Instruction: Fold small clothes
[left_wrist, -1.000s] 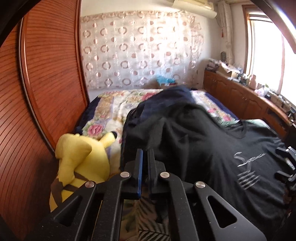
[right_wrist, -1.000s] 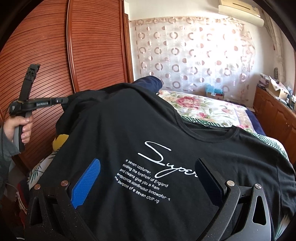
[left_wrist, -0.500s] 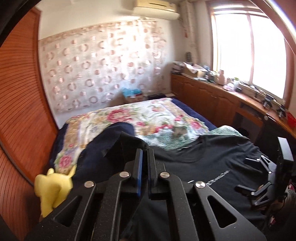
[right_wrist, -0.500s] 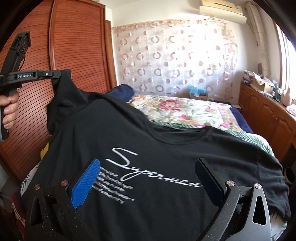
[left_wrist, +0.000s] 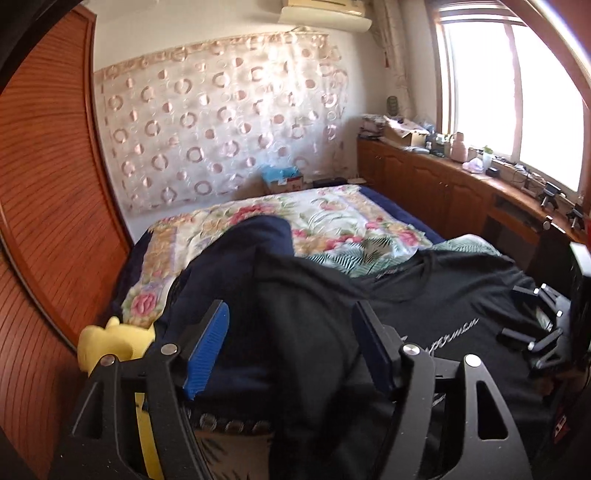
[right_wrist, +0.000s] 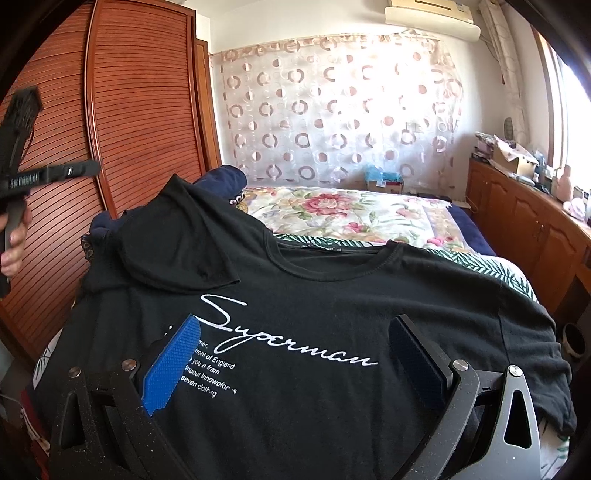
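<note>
Garment: black T-shirt (right_wrist: 332, 295), white script print "Superman" on the chest with small lines of text below it; lies front-up across the near end of the bed, neckline toward the far wall.
Left sleeve: folded in over the shoulder, resting on the shirt's chest just above the start of the print (right_wrist: 177, 251).
Left gripper (left_wrist: 291, 343): jaws have just been opening and now stand well apart; black cloth of the shirt lies in the gap but the pads do not press on it. From the right wrist view it hangs clear of the shirt at the far left, in front of the wardrobe, grasped by a hand (right_wrist: 13, 243).
Right gripper (right_wrist: 291, 358): jaws spread wide, low over the printed chest, empty; whether the pads touch the fabric cannot be told.
Bed (right_wrist: 369, 218): floral quilt over the far half, green leaf-print sheet showing at the shirt's collar.
Dark blue garment (left_wrist: 258, 251): bunched on the bed beside the shirt's left shoulder, partly under it.
Yellow plush toy (left_wrist: 114, 343): at the bed's left edge, by the wardrobe.
Wardrobe (right_wrist: 140, 118): reddish slatted wooden doors, left of the bed.
Curtain (right_wrist: 332, 110): sheer, ring pattern, across the far wall.
Cabinet (left_wrist: 443, 192): low wooden run under the window, top cluttered with small items.
</note>
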